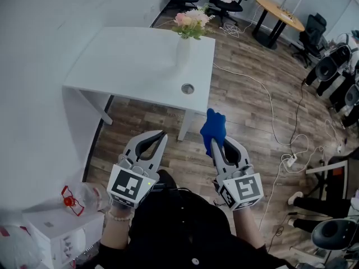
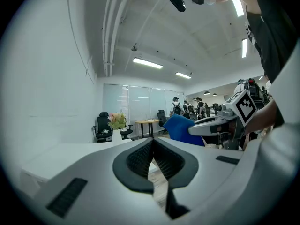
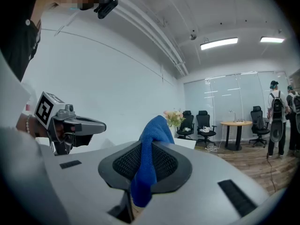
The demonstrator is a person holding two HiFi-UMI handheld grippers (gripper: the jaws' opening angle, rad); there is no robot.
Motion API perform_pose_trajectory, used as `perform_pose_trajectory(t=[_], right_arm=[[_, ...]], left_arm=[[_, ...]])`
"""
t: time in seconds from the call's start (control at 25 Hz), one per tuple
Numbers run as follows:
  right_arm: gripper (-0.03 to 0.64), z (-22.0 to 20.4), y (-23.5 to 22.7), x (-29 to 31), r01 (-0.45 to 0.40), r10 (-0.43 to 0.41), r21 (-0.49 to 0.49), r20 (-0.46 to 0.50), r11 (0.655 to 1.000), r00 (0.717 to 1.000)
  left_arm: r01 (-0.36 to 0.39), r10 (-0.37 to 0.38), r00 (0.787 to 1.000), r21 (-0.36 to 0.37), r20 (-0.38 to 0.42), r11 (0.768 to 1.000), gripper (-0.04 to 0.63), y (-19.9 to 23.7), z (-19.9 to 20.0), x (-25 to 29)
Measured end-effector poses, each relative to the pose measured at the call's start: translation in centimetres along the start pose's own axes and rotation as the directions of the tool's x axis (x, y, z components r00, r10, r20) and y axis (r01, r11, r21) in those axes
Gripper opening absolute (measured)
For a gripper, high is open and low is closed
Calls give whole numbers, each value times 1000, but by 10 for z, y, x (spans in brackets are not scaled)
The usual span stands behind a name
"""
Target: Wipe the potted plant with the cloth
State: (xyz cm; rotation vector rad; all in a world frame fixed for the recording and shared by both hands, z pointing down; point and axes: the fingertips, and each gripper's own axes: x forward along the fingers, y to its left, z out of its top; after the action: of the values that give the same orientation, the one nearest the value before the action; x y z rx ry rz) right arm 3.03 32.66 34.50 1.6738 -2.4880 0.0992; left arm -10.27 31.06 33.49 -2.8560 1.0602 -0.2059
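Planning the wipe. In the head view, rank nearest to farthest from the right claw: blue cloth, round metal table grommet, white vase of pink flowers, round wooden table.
1. Blue cloth, pinched in the right claw.
2. Round metal grommet, near side of white table.
3. White vase of pink flowers, its far edge.
4. Round wooden table, far back right.

potted plant [image 2: 117,122]: too small for detail | white box [image 1: 53,234]: cut by edge

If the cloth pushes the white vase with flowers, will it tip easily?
Probably: the white vase looks tall and narrow, with flowers carried high, so a sideways push may tip it. It stands near the table edge, so it might fall.
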Motion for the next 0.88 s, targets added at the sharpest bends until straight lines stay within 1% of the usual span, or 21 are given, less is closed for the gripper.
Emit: perform_pose_trajectory(t=[0.24, 0.36, 0.48, 0.56, 0.6, 0.68, 0.8, 0.88], right_arm=[[74, -6, -11, -5, 17, -17, 37, -15, 999, 1000], [74, -12, -15, -3, 23, -22, 51, -24, 998, 999], [74, -18, -17, 4, 29, -26, 84, -28, 996, 999], [74, -18, -17, 9, 27, -24, 96, -26, 995, 999], [74, -18, -18, 12, 28, -26, 97, -27, 995, 999], [74, -18, -22, 19, 34, -31, 86, -33, 996, 999], [74, -19, -31, 28, 43, -41, 36, -56, 998, 998], [74, -18, -37, 34, 45, -44, 19, -63, 999, 997]], left_arm=[[-33, 31, 999, -76, -32, 997, 15, -6, 8, 3], [-27, 25, 999, -59, -26, 998, 15, -5, 7, 7], [-26, 24, 999, -65, -30, 998, 15, -2, 3, 8], [-31, 28, 999, -82, -42, 996, 15, 3, -1, 10], [-30, 27, 999, -74, -40, 997, 15, 6, -3, 12], [-29, 27, 999, -46, -23, 999, 15, 16, -9, 21], [-16, 15, 1000, -58, -19, 998, 15, 25, -7, 41], [-5, 4, 1000, -60, -9, 998, 15, 30, -5, 54]])
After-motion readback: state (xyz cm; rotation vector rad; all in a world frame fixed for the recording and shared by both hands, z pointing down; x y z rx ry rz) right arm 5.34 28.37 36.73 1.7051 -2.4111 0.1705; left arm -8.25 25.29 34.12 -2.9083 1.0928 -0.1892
